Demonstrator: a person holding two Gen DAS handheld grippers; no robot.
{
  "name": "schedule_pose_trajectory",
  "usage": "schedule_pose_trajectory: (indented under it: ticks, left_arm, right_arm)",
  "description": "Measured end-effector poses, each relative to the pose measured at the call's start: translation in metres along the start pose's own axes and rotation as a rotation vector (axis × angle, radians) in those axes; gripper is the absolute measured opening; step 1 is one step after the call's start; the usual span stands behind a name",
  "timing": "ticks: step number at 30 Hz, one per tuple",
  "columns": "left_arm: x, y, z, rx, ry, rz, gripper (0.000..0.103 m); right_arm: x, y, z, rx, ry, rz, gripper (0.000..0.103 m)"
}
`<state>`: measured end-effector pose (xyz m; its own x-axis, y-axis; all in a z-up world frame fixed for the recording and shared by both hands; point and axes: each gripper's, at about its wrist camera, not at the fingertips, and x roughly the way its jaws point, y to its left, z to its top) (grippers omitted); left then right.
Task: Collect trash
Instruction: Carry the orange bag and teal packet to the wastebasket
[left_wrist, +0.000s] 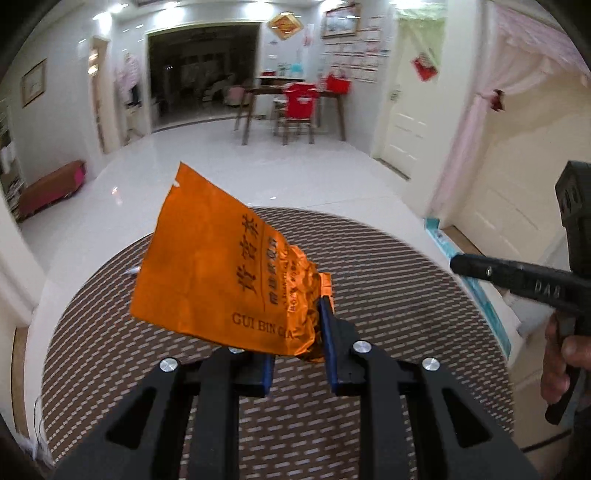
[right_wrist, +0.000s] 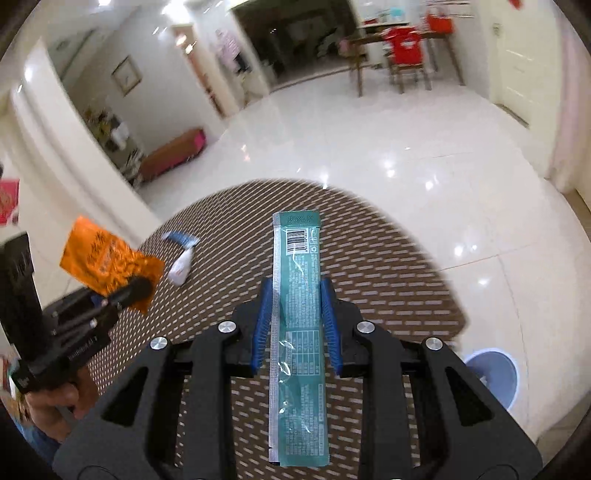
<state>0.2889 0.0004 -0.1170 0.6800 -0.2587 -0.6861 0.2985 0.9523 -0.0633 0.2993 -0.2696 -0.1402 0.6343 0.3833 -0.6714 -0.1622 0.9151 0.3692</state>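
An orange wrapper is held up by the left claw. Its crumpled corner is pinched between the blue pads, and the flat part sticks out up and to the left of the claw, above the round woven table.

A long teal wrapper is held by the right claw. It is squeezed between the two blue pads and runs straight along the claw, with its barcode end poking out past the tips and its other end reaching back toward the camera.

In the right wrist view, a small white and blue wrapper is seen lying on the table, ahead and to the left of the right claw. A pale blue bin is seen on the shiny white floor, low and to the right of that claw, beside the table.
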Motion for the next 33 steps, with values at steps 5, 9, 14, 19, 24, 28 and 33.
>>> schedule_pose_trajectory:
  ticks: [5, 9, 14, 19, 24, 28, 33]
  left_arm:
    - [0.009, -0.069, 0.011, 0.088, -0.002, -0.091, 0.02]
    - [0.025, -0.137, 0.02, 0.167, 0.016, -0.171, 0.02]
    - [0.05, -0.214, 0.021, 0.245, 0.071, -0.253, 0.02]
    - [0.088, -0.277, 0.016, 0.333, 0.151, -0.308, 0.02]
    - [0.13, -0.332, -0.01, 0.437, 0.279, -0.335, 0.021]
    - [0.161, -0.365, -0.032, 0.495, 0.378, -0.337, 0.021]
    - [0.193, -0.387, -0.044, 0.532, 0.492, -0.37, 0.022]
  right_arm:
    - [-0.055, -0.071, -0.002, 0.1, -0.079, -0.079, 0.026]
    - [-0.098, -0.127, -0.015, 0.172, -0.129, -0.153, 0.026]
    - [-0.138, -0.184, -0.036, 0.251, -0.162, -0.232, 0.026]
    - [-0.158, -0.237, -0.064, 0.349, -0.166, -0.274, 0.027]
    - [-0.155, -0.284, -0.093, 0.44, -0.112, -0.295, 0.027]
    - [-0.149, -0.312, -0.108, 0.496, -0.073, -0.293, 0.027]
    - [-0.121, -0.328, -0.112, 0.553, -0.029, -0.279, 0.028]
